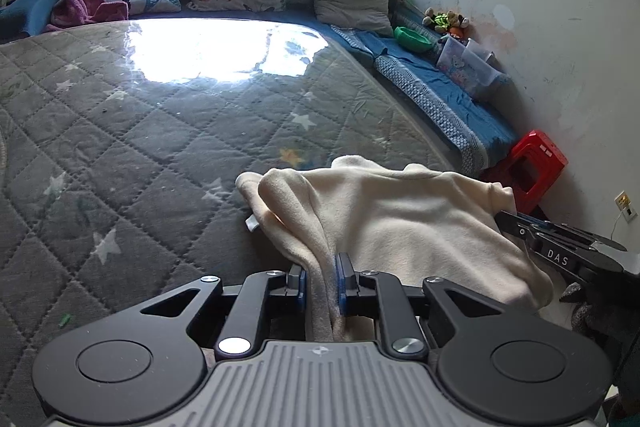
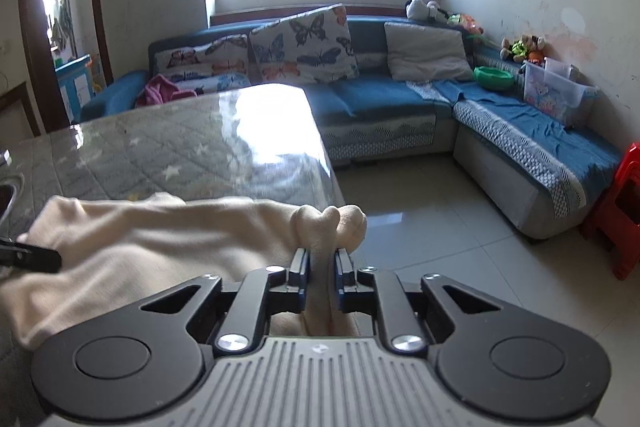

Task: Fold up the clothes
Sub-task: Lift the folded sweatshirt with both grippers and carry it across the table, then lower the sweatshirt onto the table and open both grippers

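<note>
I have the cream fleece garment pinched in both grippers: left gripper nearly closed on a fold, right gripper likewise, above the quilted table.

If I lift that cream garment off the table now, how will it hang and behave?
Likely floppy: the cream garment sags between the left gripper and right gripper. Its fleecy surface probably grips the pads well. Bunched folds at each pinch suggest it will droop unevenly.
</note>
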{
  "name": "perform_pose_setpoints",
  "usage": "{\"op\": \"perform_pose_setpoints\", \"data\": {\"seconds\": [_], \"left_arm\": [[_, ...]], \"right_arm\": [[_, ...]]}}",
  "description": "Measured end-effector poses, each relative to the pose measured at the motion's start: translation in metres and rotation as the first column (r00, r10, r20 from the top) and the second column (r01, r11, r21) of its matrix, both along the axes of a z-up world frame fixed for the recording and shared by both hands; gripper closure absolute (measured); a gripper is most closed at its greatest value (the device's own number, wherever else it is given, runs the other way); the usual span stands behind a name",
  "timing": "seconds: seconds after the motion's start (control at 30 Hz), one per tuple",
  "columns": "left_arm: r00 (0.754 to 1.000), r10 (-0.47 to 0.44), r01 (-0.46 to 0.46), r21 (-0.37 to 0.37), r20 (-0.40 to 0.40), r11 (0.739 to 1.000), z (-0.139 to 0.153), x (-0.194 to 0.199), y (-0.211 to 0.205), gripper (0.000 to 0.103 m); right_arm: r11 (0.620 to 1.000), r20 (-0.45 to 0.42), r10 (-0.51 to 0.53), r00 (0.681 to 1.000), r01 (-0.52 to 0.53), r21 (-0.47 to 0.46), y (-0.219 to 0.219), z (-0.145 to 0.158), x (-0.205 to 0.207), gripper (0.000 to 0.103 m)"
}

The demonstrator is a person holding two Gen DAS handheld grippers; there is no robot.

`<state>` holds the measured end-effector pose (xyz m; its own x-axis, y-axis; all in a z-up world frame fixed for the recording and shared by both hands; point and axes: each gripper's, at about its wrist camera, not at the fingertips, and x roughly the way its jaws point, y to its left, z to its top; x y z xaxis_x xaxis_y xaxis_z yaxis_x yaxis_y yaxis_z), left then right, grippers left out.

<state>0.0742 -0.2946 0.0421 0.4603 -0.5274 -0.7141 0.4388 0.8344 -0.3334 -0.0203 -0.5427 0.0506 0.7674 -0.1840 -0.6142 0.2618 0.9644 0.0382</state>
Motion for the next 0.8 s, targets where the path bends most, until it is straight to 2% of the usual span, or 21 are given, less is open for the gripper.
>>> {"op": "perform_pose_setpoints", "data": {"seconds": [0.13, 0.33, 0.4, 0.53, 0.8], "left_arm": [[1.000, -0.007, 0.007, 0.012, -0.010, 1.000, -0.002, -0.001, 0.008, 0.087], [1.000, 0.000, 0.000, 0.032, 0.002, 0.999, 0.000, -0.002, 0.010, 0.077], [1.000, 0.008, -0.008, 0.042, 0.010, 0.999, 0.002, -0.004, 0.011, 0.067], [0.999, 0.030, -0.031, 0.053, 0.019, 0.998, 0.005, -0.001, 0.017, 0.058], [0.994, 0.098, -0.102, 0.085, 0.053, 0.991, 0.010, 0.017, 0.027, 0.058]], "right_arm": [[1.000, -0.004, -0.022, 1.000, 0.022, 0.009, -0.002, -0.006, -0.007, 0.084], [1.000, 0.030, -0.001, 1.000, 0.001, -0.002, 0.006, 0.005, -0.016, 0.084], [1.000, 0.042, 0.025, 0.999, -0.026, 0.015, 0.008, 0.009, -0.009, 0.084], [0.998, 0.046, 0.050, 0.998, -0.052, 0.036, 0.011, 0.008, 0.007, 0.084], [0.997, -0.013, 0.070, 0.997, -0.069, 0.025, 0.012, -0.008, 0.039, 0.083]]}}
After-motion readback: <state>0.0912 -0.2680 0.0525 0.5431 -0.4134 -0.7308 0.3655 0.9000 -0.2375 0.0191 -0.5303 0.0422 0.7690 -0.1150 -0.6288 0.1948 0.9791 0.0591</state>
